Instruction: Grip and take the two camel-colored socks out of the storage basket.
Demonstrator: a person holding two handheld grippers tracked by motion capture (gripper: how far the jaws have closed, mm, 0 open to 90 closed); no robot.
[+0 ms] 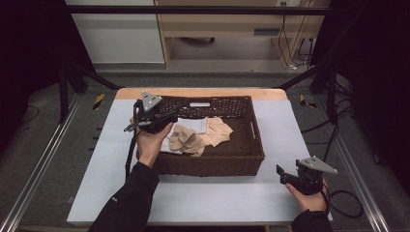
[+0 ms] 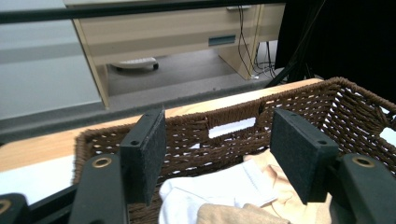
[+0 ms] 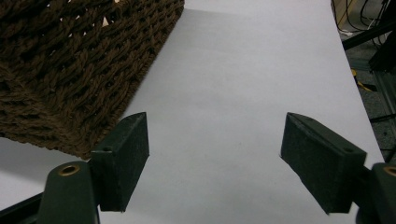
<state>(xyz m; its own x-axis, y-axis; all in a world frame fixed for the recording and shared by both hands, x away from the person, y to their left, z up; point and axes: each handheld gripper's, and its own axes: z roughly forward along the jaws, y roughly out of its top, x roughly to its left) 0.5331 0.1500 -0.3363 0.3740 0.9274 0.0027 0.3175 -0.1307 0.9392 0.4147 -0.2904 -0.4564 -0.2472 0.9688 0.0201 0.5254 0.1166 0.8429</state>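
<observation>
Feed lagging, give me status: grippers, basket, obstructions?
Left gripper open over basket. Right gripper open, on bare table. Beige and white cloths inside. Nothing in the way.

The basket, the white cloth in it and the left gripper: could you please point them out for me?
basket (image 1: 212,165), high view, on its near woven wall.
white cloth (image 2: 205,193), left gripper view, on the middle of its fold.
left gripper (image 2: 218,158), left gripper view, midway between its open jaws.

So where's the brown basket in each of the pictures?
High view: the basket sits mid-table, cloths inside.
Left gripper view: its far wall runs across the middle, behind the open jaws.
Right gripper view: a corner is at top left.
Shared landmark: the pale table top.
</observation>
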